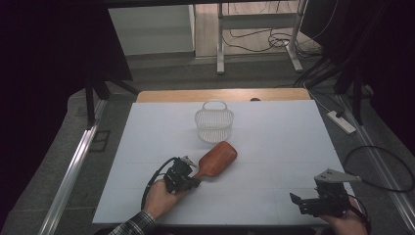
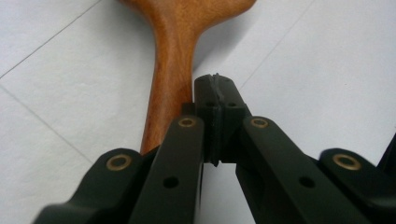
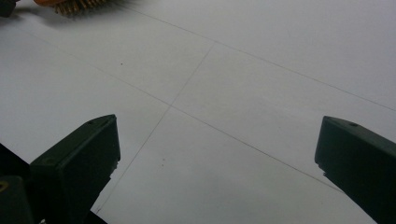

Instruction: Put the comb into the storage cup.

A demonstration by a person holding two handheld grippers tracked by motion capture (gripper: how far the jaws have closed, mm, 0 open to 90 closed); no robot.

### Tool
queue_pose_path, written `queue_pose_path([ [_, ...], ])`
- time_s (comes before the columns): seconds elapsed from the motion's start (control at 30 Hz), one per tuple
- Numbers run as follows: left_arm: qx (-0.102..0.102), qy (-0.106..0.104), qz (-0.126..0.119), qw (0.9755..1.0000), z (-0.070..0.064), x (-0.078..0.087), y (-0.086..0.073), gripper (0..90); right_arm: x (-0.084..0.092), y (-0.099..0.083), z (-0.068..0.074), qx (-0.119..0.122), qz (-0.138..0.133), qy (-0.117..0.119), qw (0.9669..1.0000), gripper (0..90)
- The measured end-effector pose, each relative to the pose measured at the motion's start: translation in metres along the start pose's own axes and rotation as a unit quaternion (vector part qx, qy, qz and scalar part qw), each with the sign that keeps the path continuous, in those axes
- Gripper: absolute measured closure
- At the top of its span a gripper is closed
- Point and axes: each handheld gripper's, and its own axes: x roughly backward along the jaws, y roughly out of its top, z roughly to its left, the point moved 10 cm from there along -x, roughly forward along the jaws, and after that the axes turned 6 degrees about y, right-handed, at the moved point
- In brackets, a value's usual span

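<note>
Left tongs (image 1: 192, 182) pressed together beside the brush handle, not around it

One wooden hairbrush (image 1: 215, 160) lies mid-frame on the white bench (image 1: 274, 147), below one white wire basket (image 1: 214, 125); in the left gripper view the jaws meet just right of its handle. Lifting now would likely come up empty or nudge the brush askew. Right tongs (image 1: 306, 201), lower right, stand spread and hold nothing.
</note>
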Motion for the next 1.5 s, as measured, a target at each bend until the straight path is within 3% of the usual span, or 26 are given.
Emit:
queue_pose_path([
  [0.27, -0.006, -0.011, -0.007, 0.9999, -0.007, 0.007, 0.002, 89.0, 0.0, 0.0, 0.0, -0.002, 0.0, -0.001, 1.0, 0.0],
  [0.6, -0.003, 0.0, -0.032, 0.9995, -0.003, 0.025, 0.005, 81.4, 0.0, 0.0, 0.0, -0.001, -0.001, -0.002, 1.0, 0.0],
  [0.83, 0.0, 0.016, -0.046, 0.9988, 0.003, 0.033, 0.01, 59.1, 0.0, 0.0, 0.0, -0.001, -0.001, -0.002, 1.0, 0.0],
  [0.87, 0.002, 0.022, -0.052, 0.9984, 0.005, 0.034, 0.012, 59.1, 0.0, 0.0, 0.0, 0.0, -0.001, -0.002, 1.0, 0.0],
  [1.03, 0.01, 0.034, -0.062, 0.9974, 0.013, 0.037, 0.016, 36.3, 0.0, 0.0, 0.0, 0.0, 0.0, -0.002, 1.0, 0.0],
  [1.27, 0.03, 0.021, -0.062, 0.9974, 0.018, 0.033, 0.021, 11.5, 0.0, 0.0, 0.0, 0.0, 0.0, -0.002, 1.0, 0.0],
  [1.5, 0.002, 0.04, -0.063, 0.9972, 0.019, 0.024, 0.024, 2.0, 0.0, 0.0, 0.0, 0.0, 0.001, -0.002, 1.0, 0.0],
])
